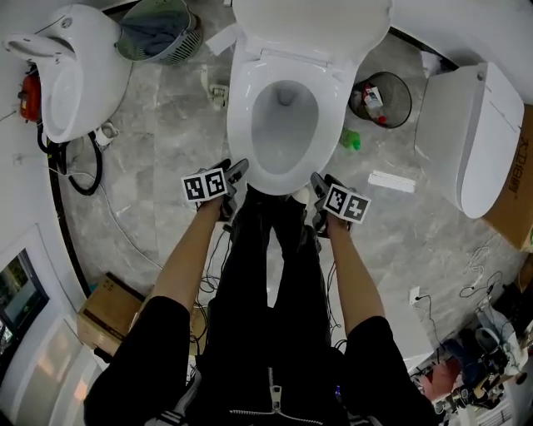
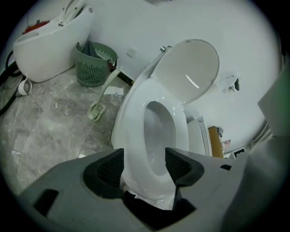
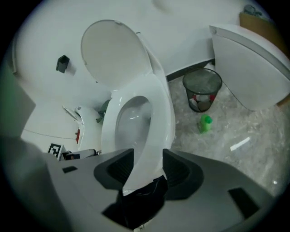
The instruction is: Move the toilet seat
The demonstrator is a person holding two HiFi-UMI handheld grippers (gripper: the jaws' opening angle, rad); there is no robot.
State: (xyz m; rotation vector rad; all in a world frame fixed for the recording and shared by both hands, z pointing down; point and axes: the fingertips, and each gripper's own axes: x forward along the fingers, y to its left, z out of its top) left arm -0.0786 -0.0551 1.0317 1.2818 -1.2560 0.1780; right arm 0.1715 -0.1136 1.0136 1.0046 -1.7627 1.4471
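Observation:
The white toilet seat lies down on the bowl, with its lid raised against the wall behind it. My left gripper is at the seat's front left edge and my right gripper at its front right edge. In the left gripper view the seat's front rim runs between the open jaws of the left gripper, with a gap showing at the right pad. In the right gripper view the seat rim passes edge-on between the open jaws of the right gripper without being pressed.
A black mesh bin and a green bottle stand right of the bowl. A green basket and another white toilet are at left, a third toilet at right. Cables and a cardboard box lie on the floor.

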